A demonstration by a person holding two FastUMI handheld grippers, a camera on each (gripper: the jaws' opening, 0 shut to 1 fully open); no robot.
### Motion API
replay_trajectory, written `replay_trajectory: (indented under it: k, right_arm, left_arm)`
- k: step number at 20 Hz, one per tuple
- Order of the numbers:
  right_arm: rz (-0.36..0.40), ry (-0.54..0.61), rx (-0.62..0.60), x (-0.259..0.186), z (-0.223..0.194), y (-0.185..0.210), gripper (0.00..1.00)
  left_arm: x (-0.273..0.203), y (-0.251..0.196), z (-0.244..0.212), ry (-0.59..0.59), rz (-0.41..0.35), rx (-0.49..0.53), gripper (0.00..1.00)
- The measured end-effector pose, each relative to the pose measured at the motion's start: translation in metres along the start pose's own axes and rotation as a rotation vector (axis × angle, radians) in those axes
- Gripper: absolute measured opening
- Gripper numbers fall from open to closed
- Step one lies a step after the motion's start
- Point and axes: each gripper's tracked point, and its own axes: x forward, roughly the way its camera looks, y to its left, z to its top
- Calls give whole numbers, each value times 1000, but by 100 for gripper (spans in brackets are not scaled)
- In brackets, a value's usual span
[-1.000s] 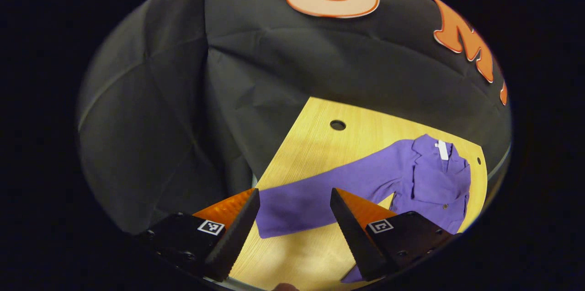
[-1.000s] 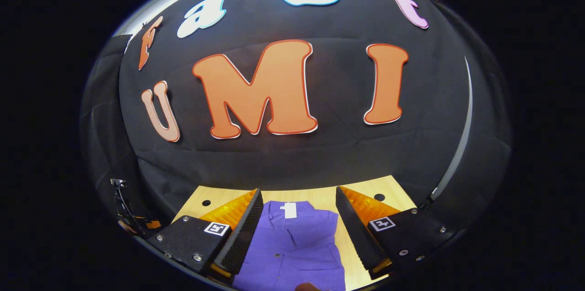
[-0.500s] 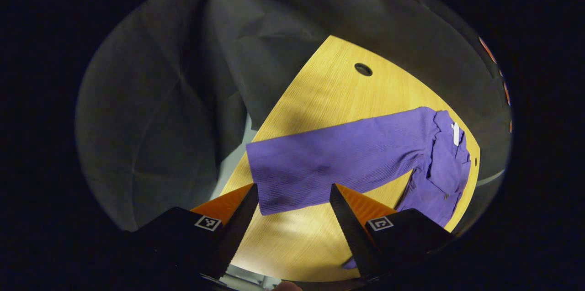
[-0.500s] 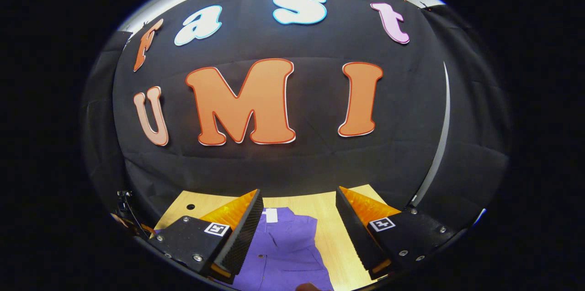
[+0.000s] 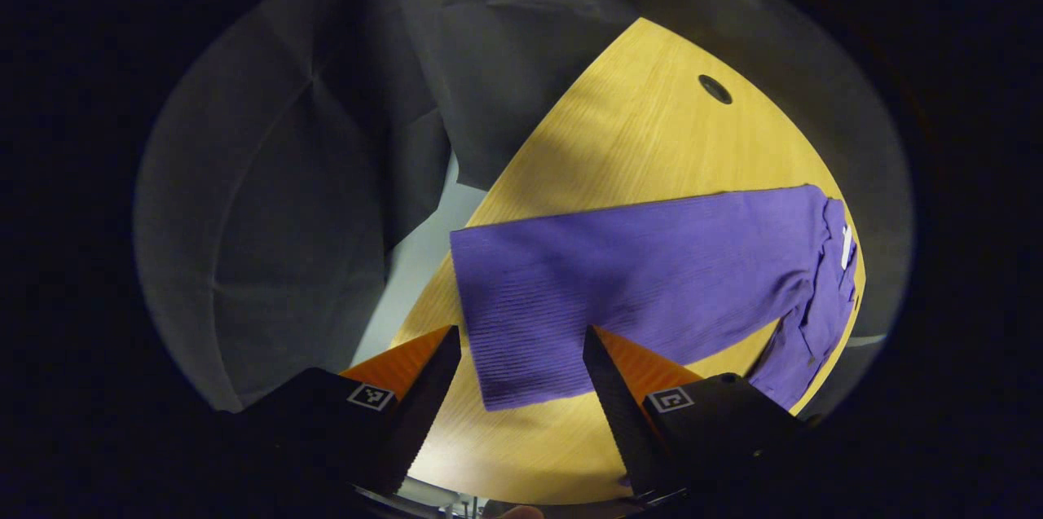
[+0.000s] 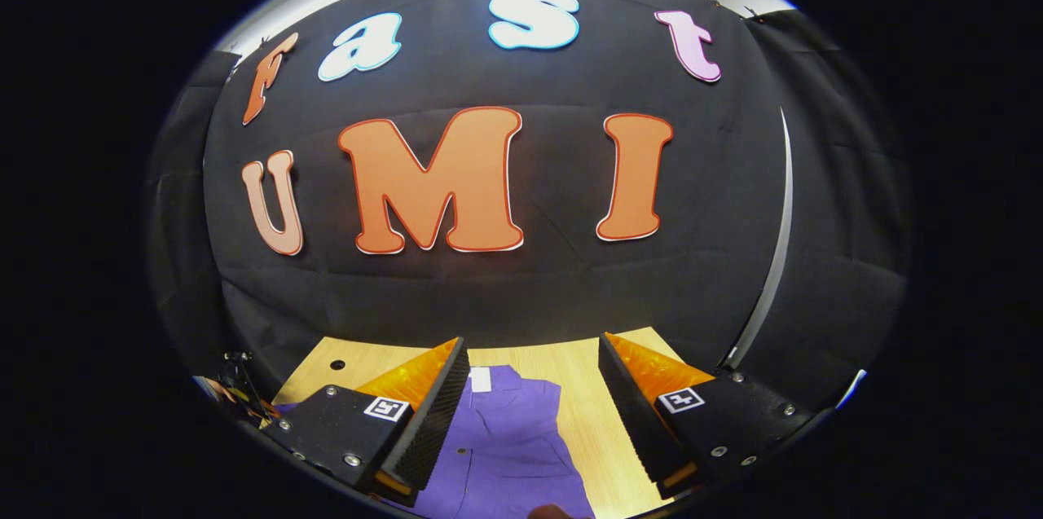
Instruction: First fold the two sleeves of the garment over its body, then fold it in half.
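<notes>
The purple ribbed knit garment point(image 5: 652, 274) lies flat on the pale wooden bench point(image 5: 644, 136), one sleeve outstretched. The left tongs point(image 5: 521, 372) gape over its cuff, probably lining up a grasp; the right tongs point(image 6: 534, 397) hang apart above the collar.

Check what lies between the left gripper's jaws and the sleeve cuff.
Nothing but bare wooden table, in the left gripper view. The left gripper hangs open over the cuff of the purple sleeve, whose end shows between the spread jaws.
</notes>
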Motion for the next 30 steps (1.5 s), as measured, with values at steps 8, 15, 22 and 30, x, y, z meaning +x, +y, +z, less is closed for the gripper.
replay_trajectory:
  k: [8, 15, 22, 30]
  right_arm:
    - [18, 0, 48, -5, -6, -8, 95]
    - [10, 8, 82, -11, -10, -33, 95]
    - [34, -4, 112, -3, -6, -53, 100]
    - [121, 9, 113, 9, -12, -62, 100]
  left_arm:
    - [7, 4, 5, 27, 52, 21, 55]
    - [-9, -12, 9, -17, -19, 52, 6]
    - [-70, -60, 21, -120, -76, 172, 5]
    - [-157, -149, 15, -245, -161, 294, 5]
